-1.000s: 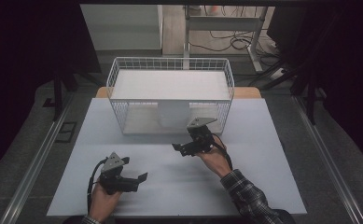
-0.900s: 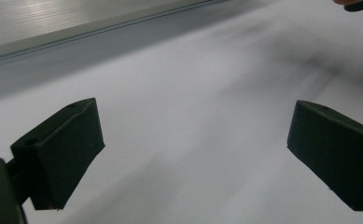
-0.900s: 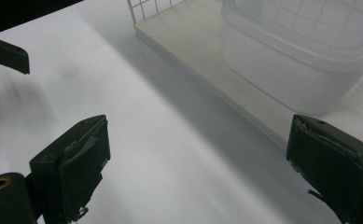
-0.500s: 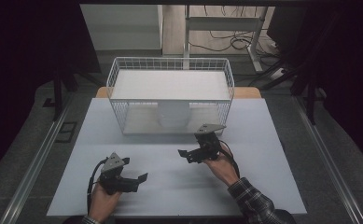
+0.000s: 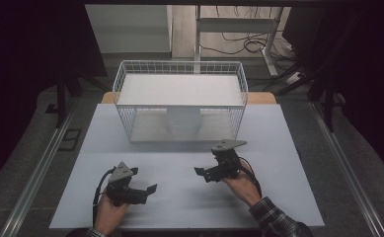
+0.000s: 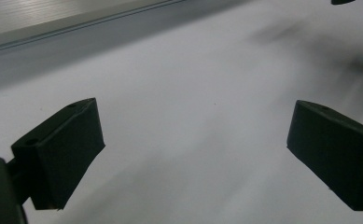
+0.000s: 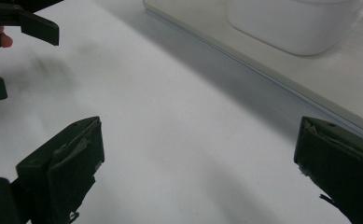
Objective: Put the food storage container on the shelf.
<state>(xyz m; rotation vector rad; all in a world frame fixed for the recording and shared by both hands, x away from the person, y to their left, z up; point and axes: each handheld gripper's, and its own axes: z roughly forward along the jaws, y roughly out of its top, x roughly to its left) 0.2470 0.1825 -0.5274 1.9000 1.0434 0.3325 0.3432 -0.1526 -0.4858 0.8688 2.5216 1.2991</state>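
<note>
Your right gripper [image 5: 205, 174] sits in the lower right of the high view, over the bare white table [image 5: 278, 148], with its jaws spread as wide as they go and nothing between them. They have just been opening, and no object lies between the pads. In the right gripper view, the two black fingers [image 7: 60, 168] rise from the bottom corners with only tabletop between them, and a white container [image 7: 291, 23] appears at the top right.

Your left gripper [image 5: 147, 191] rests in the lower left of the high view, also spread wide and empty; the left gripper view shows its pads [image 6: 67, 144] apart over plain white surface.

The white container [image 5: 183, 121] stands at the centre of the high view, inside a white wire basket [image 5: 130, 89] at the far side of the table, near the basket's front wall and well apart from both grippers. A white board lies across the basket's top.

This looks like a release-and-withdraw step, or the start of a new reach. Any next grasp would call for bringing a gripper forward to the basket.
</note>
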